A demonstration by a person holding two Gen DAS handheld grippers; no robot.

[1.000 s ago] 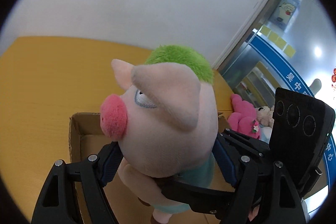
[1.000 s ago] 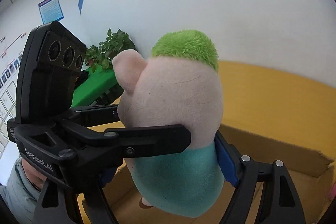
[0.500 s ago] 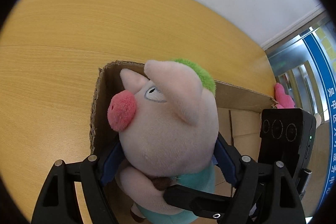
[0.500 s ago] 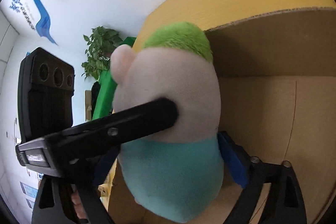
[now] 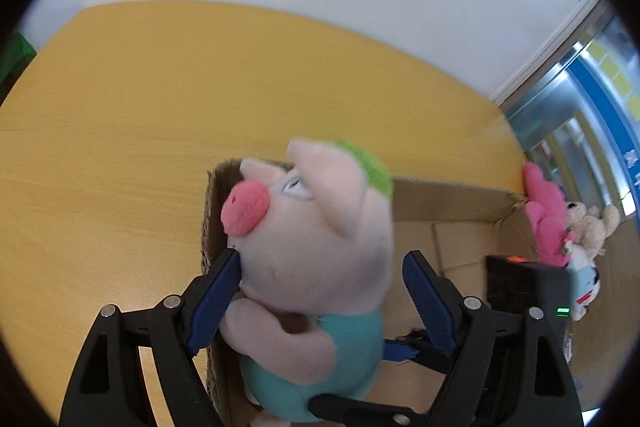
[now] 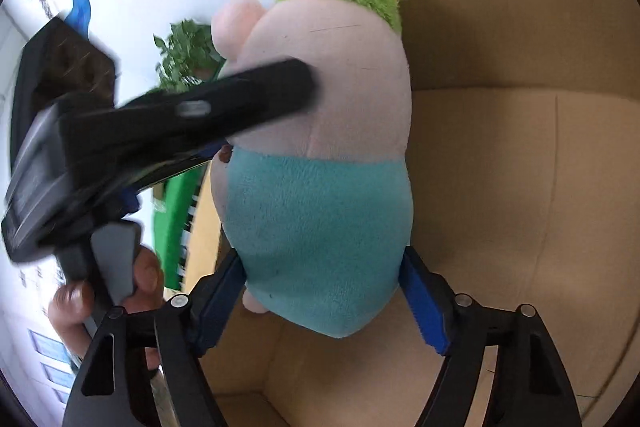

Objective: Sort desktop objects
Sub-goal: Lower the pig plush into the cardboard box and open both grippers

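A plush pig with green hair, pink snout and teal body is inside the open cardboard box, at its left wall. My left gripper has opened: its left pad still touches the pig's cheek, its right pad stands clear of the head. In the right wrist view the pig's teal back sits between the pads of my right gripper, which touch both sides. The left gripper's black finger lies across the pig's head there.
The box stands on a yellow wooden table by a white wall. A pink plush and a small beige plush lie beyond the box's right wall. A green plant is in the background.
The pig has gone down into the box. The left gripper's jaws have spread and its right pad has come off the head. The right gripper still holds the body.
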